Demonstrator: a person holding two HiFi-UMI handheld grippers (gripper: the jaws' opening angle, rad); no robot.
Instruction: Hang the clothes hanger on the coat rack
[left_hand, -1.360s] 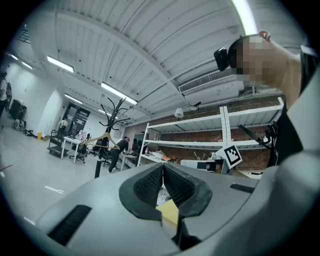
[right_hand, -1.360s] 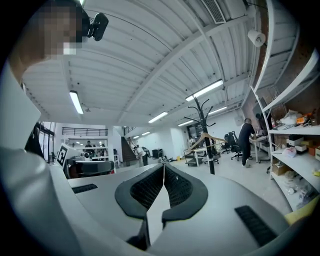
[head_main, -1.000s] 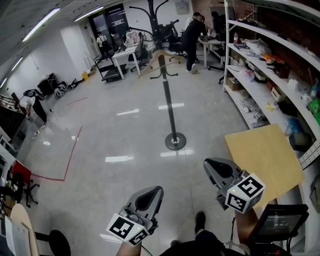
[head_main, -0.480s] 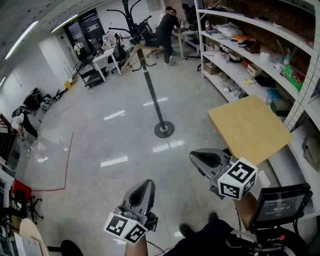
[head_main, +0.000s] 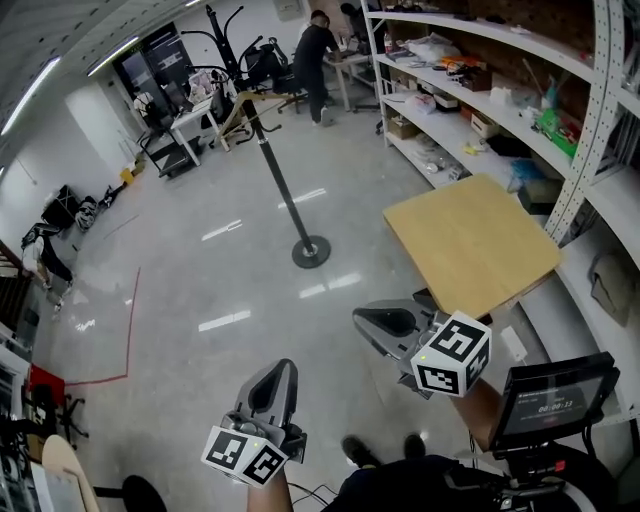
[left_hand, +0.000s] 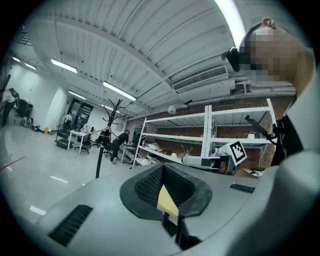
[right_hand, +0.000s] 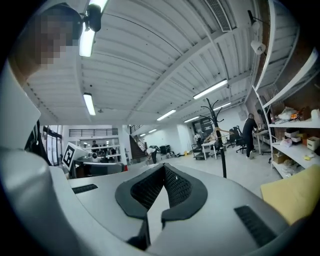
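Right of the coat rack (head_main: 277, 175), a wooden tabletop (head_main: 470, 240) adjoins shelving (head_main: 520, 120).

Shiny grey floor (head_main: 200, 270) w/ red tape line (head_main: 128, 330) at left. Coat rack (head_main: 311, 251) stands mid-floor on its round base. Wooden table (head_main: 470, 240) sits just beside shelf unit (head_main: 470, 110), shelves full of misc. boxes & bags.

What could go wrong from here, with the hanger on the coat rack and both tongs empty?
1. The wooden hanger hangs on the coat rack, a thin pole on a small round base. A knock could tip it or shake the hanger off.
2. The right tongs appear close to the near corner of the wooden table. A swing that way may hit it.
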